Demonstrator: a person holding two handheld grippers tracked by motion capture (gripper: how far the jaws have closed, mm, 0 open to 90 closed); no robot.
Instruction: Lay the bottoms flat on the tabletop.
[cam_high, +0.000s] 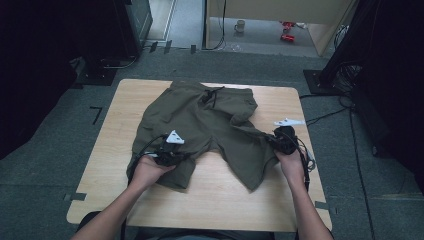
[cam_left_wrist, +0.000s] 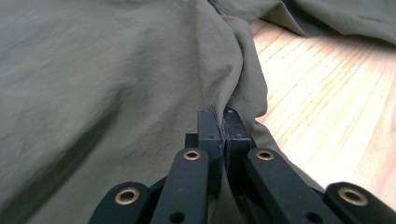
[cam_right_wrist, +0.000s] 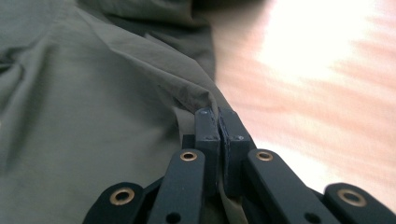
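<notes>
A pair of olive-green shorts (cam_high: 200, 122) lies spread on the wooden table (cam_high: 120, 100), waistband and drawstring at the far side, legs toward me. My left gripper (cam_high: 181, 156) sits on the left leg near its inner edge and is shut on a fold of the shorts (cam_left_wrist: 140, 70); the cloth runs right into its closed pads (cam_left_wrist: 223, 128). My right gripper (cam_high: 274, 140) rests at the outer edge of the right leg, shut on the hem of the shorts (cam_right_wrist: 93, 93), with fabric pinched between its pads (cam_right_wrist: 218, 126).
Bare wood (cam_high: 215, 195) lies between the shorts and the near table edge. Cables (cam_high: 327, 116) trail on the grey floor at right. Dark equipment (cam_high: 115, 30) stands at the back left, and a mug (cam_high: 240, 26) and red items (cam_high: 287, 30) sit on the floor far behind.
</notes>
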